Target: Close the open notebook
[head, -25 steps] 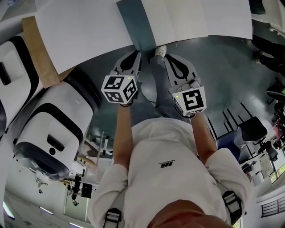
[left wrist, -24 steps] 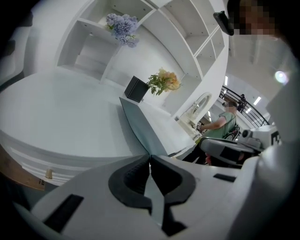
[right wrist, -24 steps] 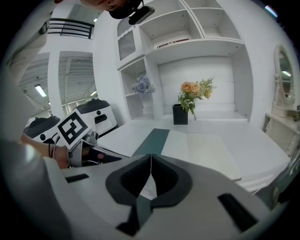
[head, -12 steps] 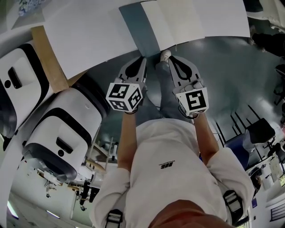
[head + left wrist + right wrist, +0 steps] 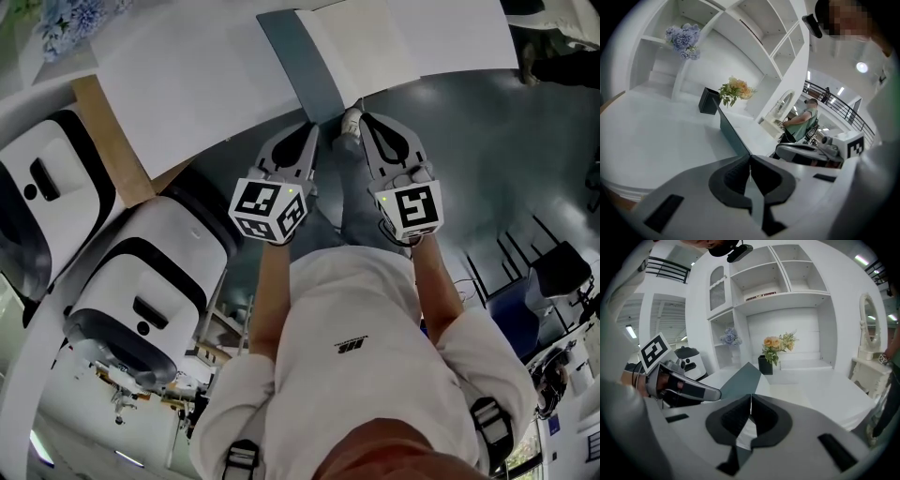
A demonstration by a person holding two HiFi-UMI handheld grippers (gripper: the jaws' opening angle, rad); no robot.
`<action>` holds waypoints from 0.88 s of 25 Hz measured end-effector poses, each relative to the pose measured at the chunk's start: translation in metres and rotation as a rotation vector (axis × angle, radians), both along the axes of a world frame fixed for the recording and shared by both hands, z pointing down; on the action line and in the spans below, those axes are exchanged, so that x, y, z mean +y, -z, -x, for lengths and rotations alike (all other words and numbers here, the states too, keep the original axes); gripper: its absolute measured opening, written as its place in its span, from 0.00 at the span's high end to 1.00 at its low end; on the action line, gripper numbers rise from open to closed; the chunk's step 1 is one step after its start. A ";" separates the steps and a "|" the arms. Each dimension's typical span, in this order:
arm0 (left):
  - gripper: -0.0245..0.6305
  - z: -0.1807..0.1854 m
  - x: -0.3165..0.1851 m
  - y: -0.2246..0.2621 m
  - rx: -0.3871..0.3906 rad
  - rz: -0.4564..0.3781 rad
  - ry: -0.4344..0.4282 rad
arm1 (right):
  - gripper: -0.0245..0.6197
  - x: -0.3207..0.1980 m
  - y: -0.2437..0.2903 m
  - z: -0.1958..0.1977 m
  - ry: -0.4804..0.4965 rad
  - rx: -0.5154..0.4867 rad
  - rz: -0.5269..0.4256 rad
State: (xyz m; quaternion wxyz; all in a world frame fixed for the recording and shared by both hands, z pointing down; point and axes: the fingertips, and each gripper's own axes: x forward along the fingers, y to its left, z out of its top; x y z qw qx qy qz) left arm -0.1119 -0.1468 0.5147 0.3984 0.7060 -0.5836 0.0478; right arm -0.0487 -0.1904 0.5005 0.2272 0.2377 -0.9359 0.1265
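Note:
The open notebook lies on the white table, its grey-blue cover spread to the left of the white pages. Both grippers hover at the table's near edge, just short of the notebook's near corner. The left gripper is shut, its tips pointing at the cover's near end. A little to the right, the right gripper is also shut, and the cover rises just beyond its tips. Nothing sits between either pair of jaws.
A black vase of flowers stands on the table behind the notebook. White shelves line the wall. A wooden board and white rounded machines are at the left. A person stands off to the right.
Both grippers have moved forward, closer to the table's edge and the notebook's near corner. Their jaws have stayed shut.

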 end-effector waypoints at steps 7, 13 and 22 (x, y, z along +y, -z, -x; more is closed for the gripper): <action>0.96 -0.019 -0.019 0.012 0.000 -0.026 -0.054 | 0.97 -0.013 0.001 -0.018 -0.047 0.010 0.005; 0.96 -0.035 -0.035 0.019 0.002 -0.047 -0.091 | 0.97 -0.026 0.001 -0.035 -0.097 0.003 -0.005; 0.96 -0.064 -0.060 0.025 0.004 -0.065 -0.139 | 0.97 -0.042 0.007 -0.058 -0.125 -0.002 -0.001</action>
